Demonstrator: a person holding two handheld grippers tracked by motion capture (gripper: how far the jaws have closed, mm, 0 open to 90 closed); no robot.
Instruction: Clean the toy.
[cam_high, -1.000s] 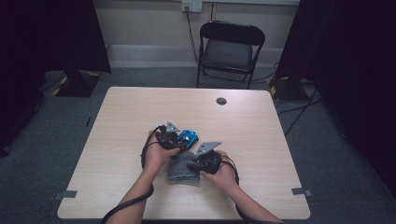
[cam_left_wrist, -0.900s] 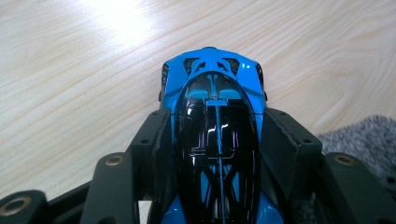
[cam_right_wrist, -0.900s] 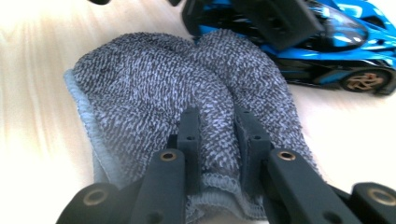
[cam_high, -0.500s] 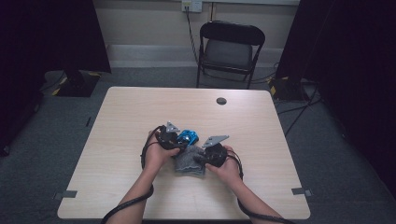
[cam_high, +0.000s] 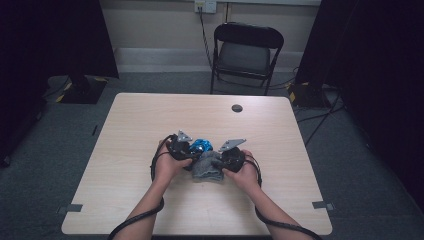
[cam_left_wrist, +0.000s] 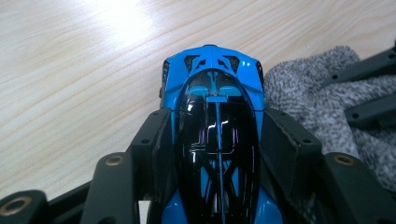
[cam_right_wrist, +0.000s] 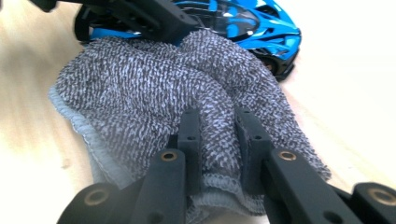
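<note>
Nearest, right gripper (cam_right_wrist: 217, 140): jaws pinched on a fold of grey knitted cloth (cam_right_wrist: 149, 93), bunched mid-table; left gripper (cam_left_wrist: 215, 140): jaws clamped on the sides of a blue toy car (cam_left_wrist: 212, 84), touching the cloth. Beyond, wooden table (cam_high: 150, 120); black folding chair (cam_high: 247, 50).

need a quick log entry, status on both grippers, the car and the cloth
Left gripper shut on blue toy car. Right gripper shut on a fold of grey cloth. Cloth lies against the car's side. Nothing in the way.
</note>
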